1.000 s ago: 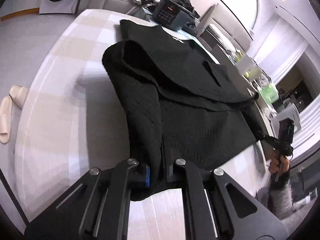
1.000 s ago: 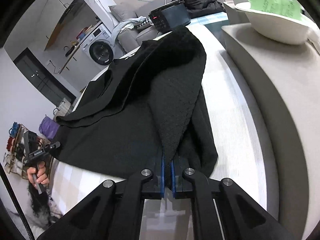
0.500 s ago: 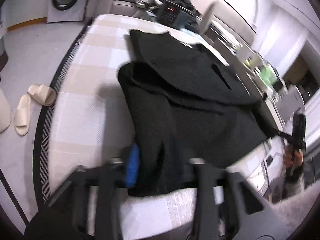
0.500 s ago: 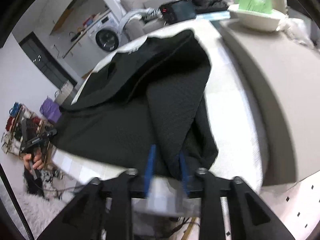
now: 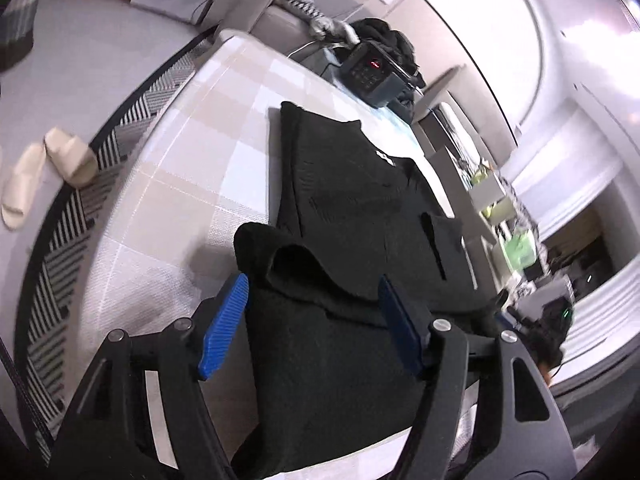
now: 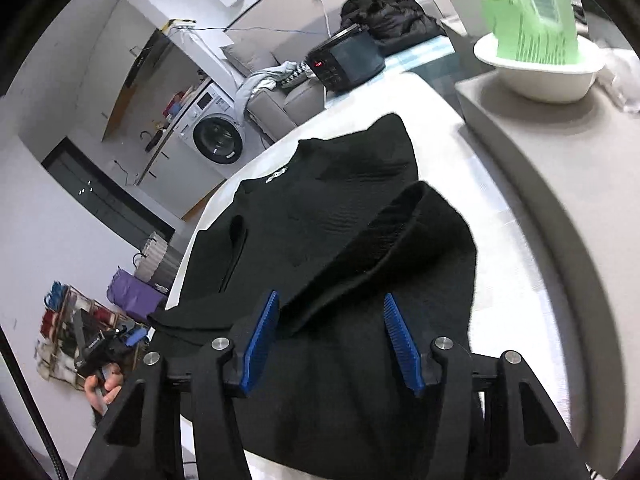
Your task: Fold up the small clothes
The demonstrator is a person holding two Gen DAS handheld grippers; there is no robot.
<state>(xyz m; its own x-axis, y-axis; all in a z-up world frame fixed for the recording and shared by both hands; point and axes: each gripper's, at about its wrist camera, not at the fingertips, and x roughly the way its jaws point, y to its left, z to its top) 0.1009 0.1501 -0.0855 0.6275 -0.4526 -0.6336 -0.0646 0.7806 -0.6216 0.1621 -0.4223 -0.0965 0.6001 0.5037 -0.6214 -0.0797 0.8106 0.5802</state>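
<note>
A black knit garment (image 5: 360, 208) lies on the checked table (image 5: 192, 184), its lower part folded up over itself into a loose flap (image 6: 420, 240). My left gripper (image 5: 312, 322) hovers over the near left edge of the fold. Its jaws are opening and the blue pads (image 5: 224, 320) stand clear of the cloth below. My right gripper (image 6: 330, 342) hangs over the near right edge, jaws also opening, and its pads (image 6: 402, 344) touch nothing. In the right wrist view the left gripper (image 6: 100, 346) shows at lower left in a person's hand.
A black device with a red display (image 5: 372, 72) sits at the table's far end, a dark jacket (image 6: 392, 12) behind it. A white bowl holding a green packet (image 6: 540, 76) stands on the grey counter at right. Slippers (image 5: 40, 168) lie on the floor left; a washing machine (image 6: 218, 140) stands beyond.
Both grippers were shut on the garment's near edge a second ago. They have opened, let the cloth go and lifted back; the folded flap now rests on the garment.
</note>
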